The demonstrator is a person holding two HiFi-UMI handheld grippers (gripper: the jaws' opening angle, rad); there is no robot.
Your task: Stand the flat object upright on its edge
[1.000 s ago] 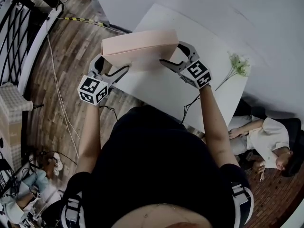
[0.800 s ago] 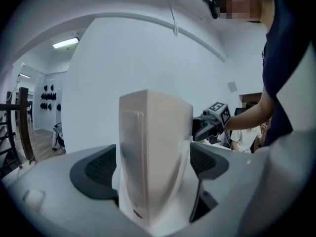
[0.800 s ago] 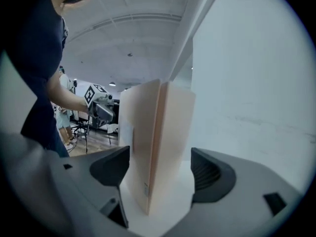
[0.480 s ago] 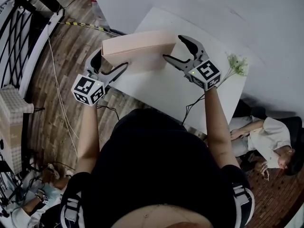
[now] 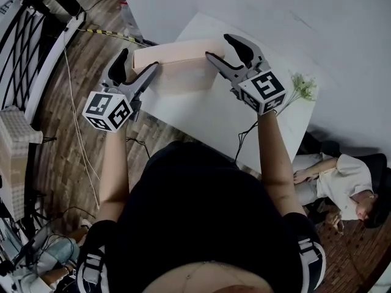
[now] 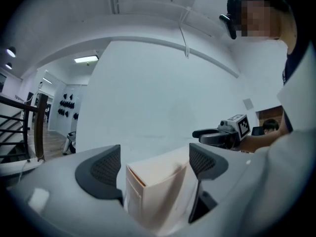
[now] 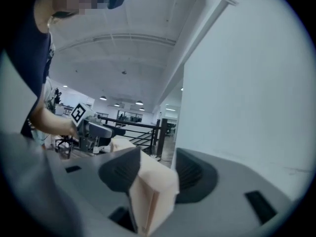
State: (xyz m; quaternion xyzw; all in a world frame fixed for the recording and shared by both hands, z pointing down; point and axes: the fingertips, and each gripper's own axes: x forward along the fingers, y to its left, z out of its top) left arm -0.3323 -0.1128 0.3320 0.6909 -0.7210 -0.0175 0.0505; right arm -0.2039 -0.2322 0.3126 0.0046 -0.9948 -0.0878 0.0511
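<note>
Both grippers have been raised since the earlier frame, and the box [image 5: 177, 66] has been tipped from a leaning pose to nearly upright, so only its narrow top edge and near face are shown in the head view. It is stood on its long edge at the far left part of the desk [image 5: 208, 112], with its left end close to the desk's edge. The right gripper [image 5: 217, 46] is set over the box's right end; its jaws have just been closing, the end is between them, and both pads look pressed on it. The left gripper [image 5: 139, 58] is set over the other end with jaws spread; a gap is seen beside one pad, so that end looks only fenced in, not pinched. The step in hand is judged to be settling the box square on its edge. Both ends should be kept level and the bottom edge kept planted on the desk. The box should be checked for lean before anything is let go. Jaws should then be opened evenly and drawn straight off, so no face is dragged. A nudge toward the desk's edge could topple it.
</note>
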